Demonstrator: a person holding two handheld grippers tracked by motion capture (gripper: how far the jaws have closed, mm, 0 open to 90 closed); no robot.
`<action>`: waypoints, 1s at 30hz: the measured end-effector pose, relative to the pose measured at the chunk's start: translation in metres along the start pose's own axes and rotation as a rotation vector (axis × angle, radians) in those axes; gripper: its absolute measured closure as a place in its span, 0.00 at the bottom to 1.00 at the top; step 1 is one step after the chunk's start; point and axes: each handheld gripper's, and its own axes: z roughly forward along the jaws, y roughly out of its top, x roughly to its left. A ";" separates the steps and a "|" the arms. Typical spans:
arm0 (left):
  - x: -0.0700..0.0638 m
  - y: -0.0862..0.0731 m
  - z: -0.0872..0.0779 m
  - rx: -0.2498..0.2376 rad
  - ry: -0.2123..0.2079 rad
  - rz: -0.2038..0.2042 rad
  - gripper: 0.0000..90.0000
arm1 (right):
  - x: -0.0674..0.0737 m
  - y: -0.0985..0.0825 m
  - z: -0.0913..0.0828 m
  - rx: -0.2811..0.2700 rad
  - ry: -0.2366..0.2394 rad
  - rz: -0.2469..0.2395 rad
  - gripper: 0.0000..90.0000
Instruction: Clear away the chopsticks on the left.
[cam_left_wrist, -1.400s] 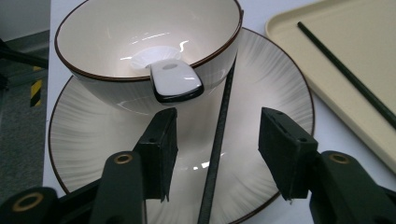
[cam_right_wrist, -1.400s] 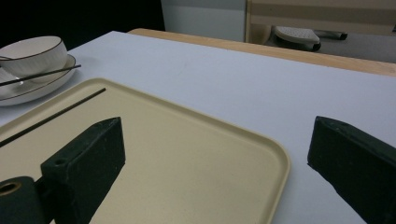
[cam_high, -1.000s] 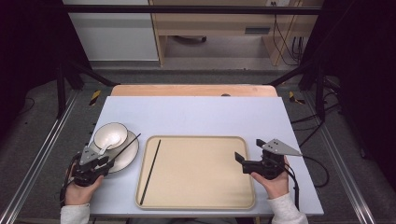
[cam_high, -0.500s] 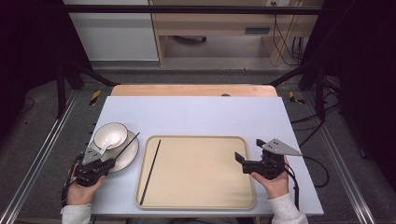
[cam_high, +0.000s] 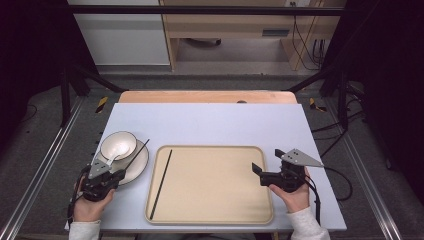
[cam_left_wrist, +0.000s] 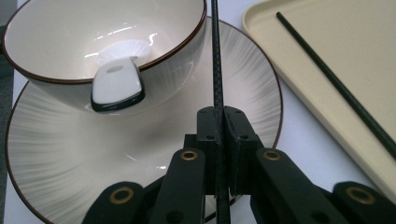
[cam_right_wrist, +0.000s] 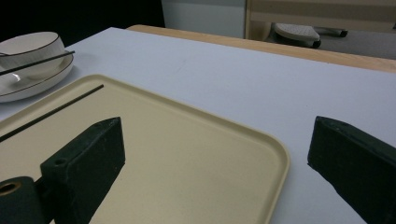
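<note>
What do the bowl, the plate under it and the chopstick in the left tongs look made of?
Bowl: glazed ceramic, by its glossy highlights and dark rim line. Plate: likely ceramic too, with a streaked grey glaze. Chopstick: thin, black, finely textured; plastic or composite, unclear.

grey floor (cam_high: 240, 80), wooden cabinet (cam_high: 235, 25) behind, white wall panel (cam_high: 120, 35), dark sides
</note>
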 end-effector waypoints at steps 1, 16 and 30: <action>-0.002 0.001 -0.001 -0.002 0.000 0.000 0.95 | 0.000 0.000 0.000 0.000 0.002 0.003 0.05; -0.039 0.014 -0.009 -0.067 -0.003 0.000 0.95 | -0.001 0.001 -0.003 -0.010 -0.004 0.009 0.04; -0.077 0.018 -0.011 -0.117 0.011 -0.059 0.95 | -0.001 0.002 -0.004 -0.018 -0.009 0.009 0.04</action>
